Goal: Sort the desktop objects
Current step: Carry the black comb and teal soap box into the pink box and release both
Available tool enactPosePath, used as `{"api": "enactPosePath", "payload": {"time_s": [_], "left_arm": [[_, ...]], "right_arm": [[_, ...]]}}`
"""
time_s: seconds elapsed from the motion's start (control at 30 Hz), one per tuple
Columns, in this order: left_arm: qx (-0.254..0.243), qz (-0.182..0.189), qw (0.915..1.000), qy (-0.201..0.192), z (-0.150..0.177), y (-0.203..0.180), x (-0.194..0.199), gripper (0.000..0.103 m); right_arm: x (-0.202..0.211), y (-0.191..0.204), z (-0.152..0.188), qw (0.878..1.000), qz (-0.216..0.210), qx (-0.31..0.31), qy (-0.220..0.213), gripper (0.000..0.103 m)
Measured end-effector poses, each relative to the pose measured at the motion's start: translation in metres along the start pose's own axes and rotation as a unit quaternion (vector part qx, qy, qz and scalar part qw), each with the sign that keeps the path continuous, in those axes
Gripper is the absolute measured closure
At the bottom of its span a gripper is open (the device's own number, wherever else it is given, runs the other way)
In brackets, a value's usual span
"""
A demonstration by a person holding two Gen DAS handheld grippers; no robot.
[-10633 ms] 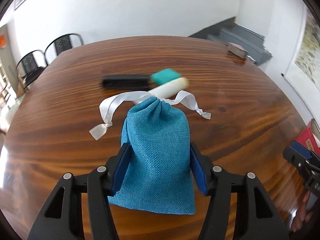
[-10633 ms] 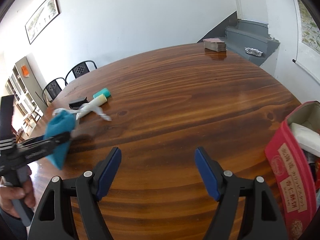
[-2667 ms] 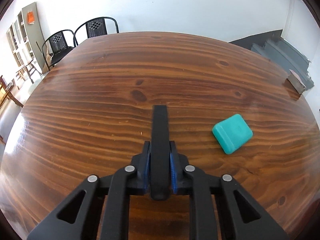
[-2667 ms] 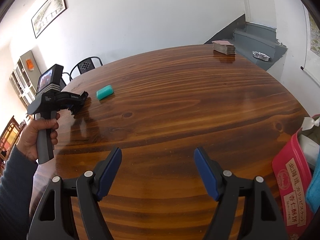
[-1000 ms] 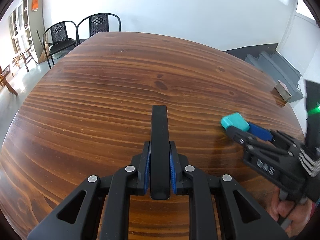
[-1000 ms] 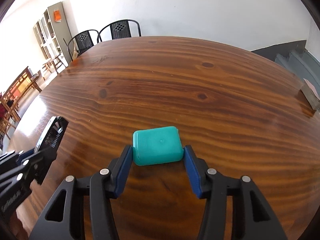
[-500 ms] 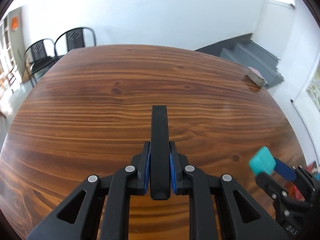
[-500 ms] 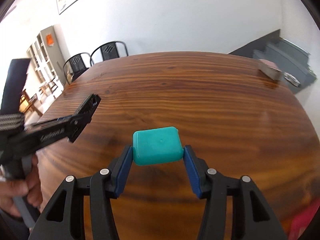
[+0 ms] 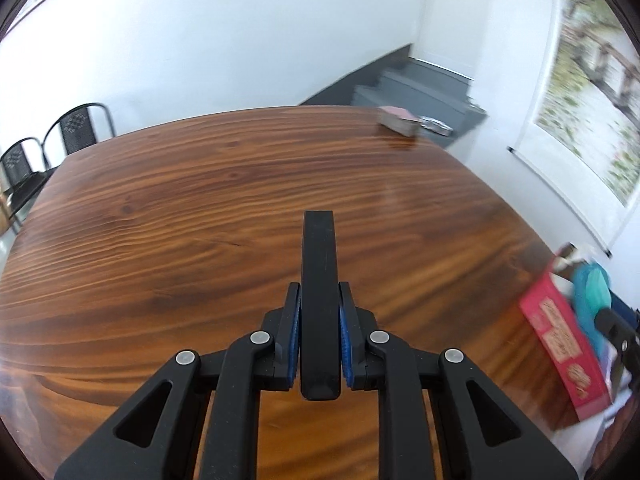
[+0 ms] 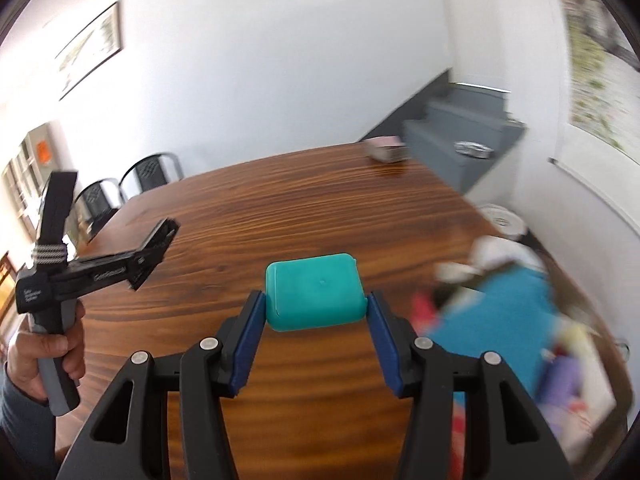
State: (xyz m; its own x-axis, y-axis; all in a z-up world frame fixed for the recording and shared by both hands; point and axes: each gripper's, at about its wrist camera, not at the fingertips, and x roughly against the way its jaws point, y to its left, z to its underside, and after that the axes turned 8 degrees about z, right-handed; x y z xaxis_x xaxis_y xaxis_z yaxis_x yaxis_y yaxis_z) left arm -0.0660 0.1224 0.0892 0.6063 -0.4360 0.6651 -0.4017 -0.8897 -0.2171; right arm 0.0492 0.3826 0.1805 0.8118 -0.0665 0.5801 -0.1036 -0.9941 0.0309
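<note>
My left gripper is shut on a long black bar, which juts forward above the round wooden table. In the right wrist view my right gripper is shut on a teal rounded box, held in the air over the table's right side. The left gripper shows there too, at the left, with the black bar and a hand on its handle. A red box sits at the table's right edge with a blue bag inside; it is blurred.
A small stack of cards lies at the table's far edge. Two black chairs stand beyond the far left. Grey stairs rise behind the table. A wall scroll hangs at the right.
Both grippers have swung to the right and risen, each keeping its load. The red box with the blue bag has come into view at the right of both views.
</note>
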Motion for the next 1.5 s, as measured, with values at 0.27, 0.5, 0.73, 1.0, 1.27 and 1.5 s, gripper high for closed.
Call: {"api": "enactPosePath", "payload": {"time_s": [0.27, 0.5, 0.73, 1.0, 1.27, 1.5], "left_arm": [[-0.040, 0.045, 0.9982, 0.000, 0.006, -0.060, 0.009, 0.085], [-0.063, 0.076, 0.9950, 0.016, 0.009, -0.103, 0.003, 0.085], [-0.081, 0.088, 0.9925, 0.024, 0.012, -0.126, -0.002, 0.085], [-0.092, 0.082, 0.9919, 0.029, 0.018, -0.133, 0.002, 0.085], [-0.114, 0.111, 0.9869, 0.028, 0.022, -0.158, 0.007, 0.085], [-0.143, 0.181, 0.9714, 0.056, 0.035, -0.212, -0.002, 0.085]], "right_arm": [[0.027, -0.075, 0.018, 0.997, 0.063, -0.047, -0.004, 0.047], [0.027, -0.109, 0.042, 0.994, 0.076, -0.073, 0.020, 0.047], [0.013, -0.110, 0.039, 0.996, 0.057, -0.056, 0.041, 0.047], [-0.033, -0.117, 0.023, 0.990, 0.089, -0.028, 0.103, 0.047], [-0.001, -0.131, 0.033, 0.993, 0.071, -0.063, 0.075, 0.047], [0.047, -0.150, 0.042, 0.989, 0.121, -0.085, 0.011, 0.042]]}}
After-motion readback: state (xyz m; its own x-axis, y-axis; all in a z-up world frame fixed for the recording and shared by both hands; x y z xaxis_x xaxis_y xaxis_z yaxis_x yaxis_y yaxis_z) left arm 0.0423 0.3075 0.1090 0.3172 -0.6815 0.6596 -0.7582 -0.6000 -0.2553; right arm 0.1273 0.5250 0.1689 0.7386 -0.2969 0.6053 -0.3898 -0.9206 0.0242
